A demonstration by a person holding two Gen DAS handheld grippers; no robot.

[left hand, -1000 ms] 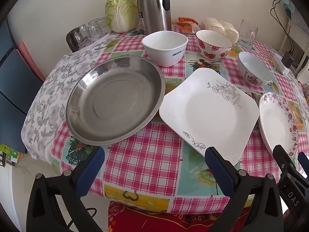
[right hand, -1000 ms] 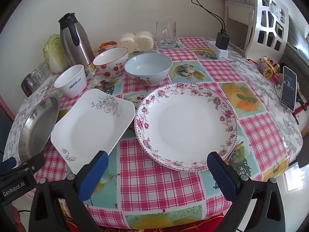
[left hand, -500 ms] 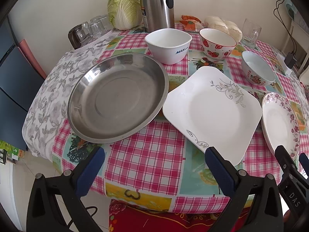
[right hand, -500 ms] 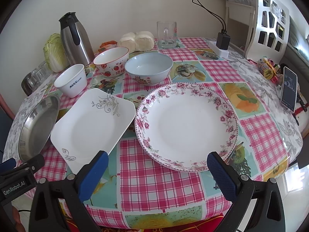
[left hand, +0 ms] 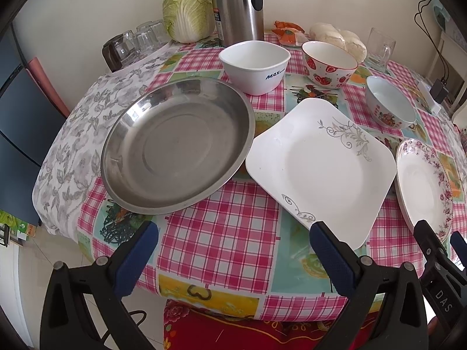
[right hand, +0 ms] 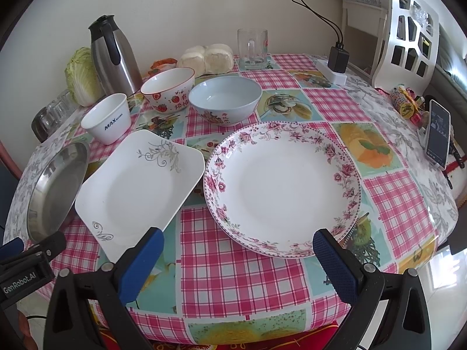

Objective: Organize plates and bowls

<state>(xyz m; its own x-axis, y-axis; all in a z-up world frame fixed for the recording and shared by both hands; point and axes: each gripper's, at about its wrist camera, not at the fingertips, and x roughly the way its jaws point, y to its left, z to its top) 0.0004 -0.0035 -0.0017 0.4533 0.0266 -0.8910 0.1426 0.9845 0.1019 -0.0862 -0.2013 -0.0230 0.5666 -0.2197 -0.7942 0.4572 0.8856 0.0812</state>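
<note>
**Six dishes laid out on a checked oilcloth, both grippers spread wide**

A round table [right hand: 248, 268] is being covered by a glossy pink-checked oilcloth with fruit panels. Along its near edge three plates are being shown in a row. At the left a round stainless steel plate [left hand: 178, 145], dull and lightly scuffed, is lying with its rim just over the corner of a square white plate [left hand: 321, 169], smooth glazed ceramic with rounded corners and grey scroll motifs. To the right a round floral-rimmed plate [right hand: 283, 186], white with a pink flower border, is sitting just beside the square one.

Behind the plates three bowls are being displayed: a white squarish bowl [left hand: 255, 65] lettered MAX, a strawberry-patterned bowl [right hand: 168, 89] with a red rim, and a pale blue bowl [right hand: 225, 99] with a painted base. All are standing upright and empty.

Further back, a brushed-steel thermos jug [right hand: 112, 57], a napa cabbage [left hand: 188, 10], a glass mug [right hand: 252, 48] and white steamed buns [right hand: 207, 58] are being seen near the wall.

The left gripper [left hand: 233, 250] is being held above the table's near edge with its blue ribbed pads spread far apart, nothing between them. The right gripper [right hand: 238, 256] is being held likewise, wide apart and empty, before the floral-rimmed plate.
</note>
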